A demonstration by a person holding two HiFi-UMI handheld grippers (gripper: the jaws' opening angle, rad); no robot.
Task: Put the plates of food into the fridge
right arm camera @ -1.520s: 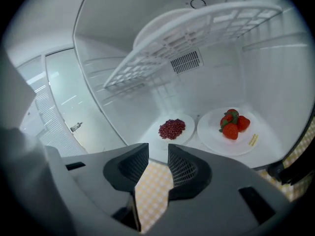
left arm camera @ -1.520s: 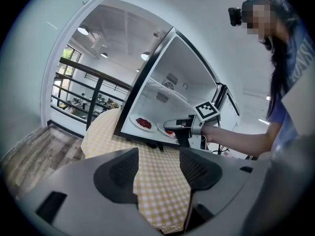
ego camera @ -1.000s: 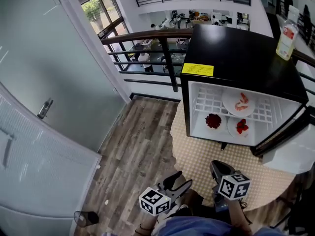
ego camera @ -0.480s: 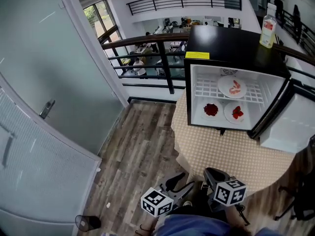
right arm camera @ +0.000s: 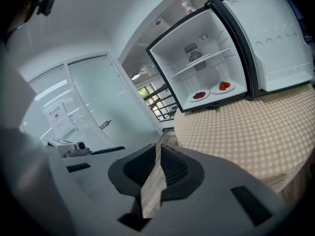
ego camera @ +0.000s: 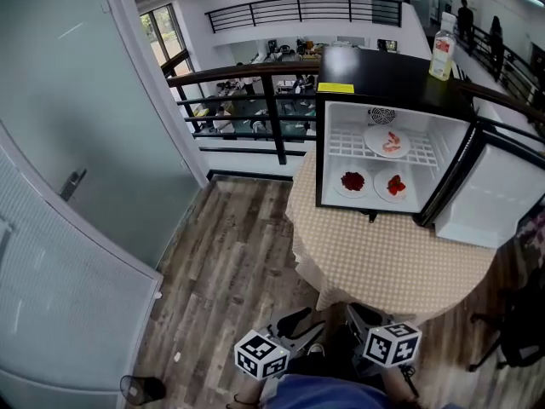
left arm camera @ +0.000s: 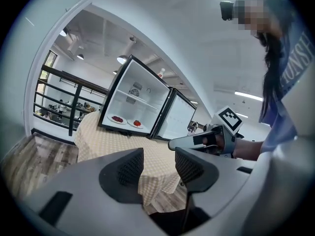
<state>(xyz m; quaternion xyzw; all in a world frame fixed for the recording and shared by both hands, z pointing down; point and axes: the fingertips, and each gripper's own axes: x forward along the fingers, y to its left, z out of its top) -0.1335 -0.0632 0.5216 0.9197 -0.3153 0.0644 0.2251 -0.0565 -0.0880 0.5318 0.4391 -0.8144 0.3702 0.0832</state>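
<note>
Inside the open black fridge (ego camera: 392, 83), three plates of food rest. A shrimp plate (ego camera: 387, 141) is on the upper shelf, with a dark red plate (ego camera: 352, 181) and a strawberry plate (ego camera: 395, 185) below it. Both grippers hang low near my body, well back from the table. My left gripper (ego camera: 298, 320) holds nothing and its jaws are closing, still a wide gap apart (left arm camera: 158, 159). My right gripper (ego camera: 359, 313) is shut to a thin slit with nothing in it (right arm camera: 158, 154). The lower plates (right arm camera: 199, 95) show far off in both gripper views.
The fridge stands on a round table with a checked cloth (ego camera: 383, 254); its door (ego camera: 490, 194) swings open to the right. A bottle (ego camera: 440, 55) sits on top of the fridge. A railing (ego camera: 247, 83) runs behind, and glass doors (ego camera: 77, 143) stand on the left of the wood floor.
The view has pulled back from the table, so the fridge looks smaller and farther away. Both grippers sit lower in the head view. The left jaws have narrowed.
</note>
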